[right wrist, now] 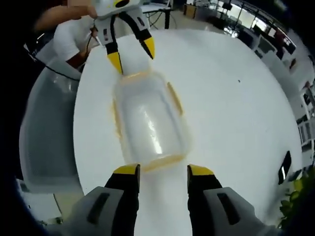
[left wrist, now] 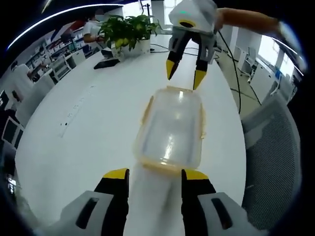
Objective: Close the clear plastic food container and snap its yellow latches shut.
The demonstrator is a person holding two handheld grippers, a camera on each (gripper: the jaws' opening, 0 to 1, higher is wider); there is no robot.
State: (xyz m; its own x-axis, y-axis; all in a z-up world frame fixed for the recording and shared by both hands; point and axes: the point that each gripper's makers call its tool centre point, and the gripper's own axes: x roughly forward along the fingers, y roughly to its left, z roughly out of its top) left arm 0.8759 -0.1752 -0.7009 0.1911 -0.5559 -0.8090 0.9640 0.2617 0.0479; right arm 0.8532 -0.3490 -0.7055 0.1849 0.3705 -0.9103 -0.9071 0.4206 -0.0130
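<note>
Now left tool (left wrist: 155, 177) jaws apart at near short end of clear container (left wrist: 171, 130) — right tool (right wrist: 164, 172) likewise spread at opposite end. Container lies on white surface (left wrist: 98, 123), lid apparently seated. Yellow latches (right wrist: 174, 98) seem unsnapped — clipping remains.

One clear container (left wrist: 171, 132), two tongs (left (left wrist: 155, 179), right (left wrist: 185, 73)), one potted plant (left wrist: 127, 30), one chair (left wrist: 273, 162).
</note>
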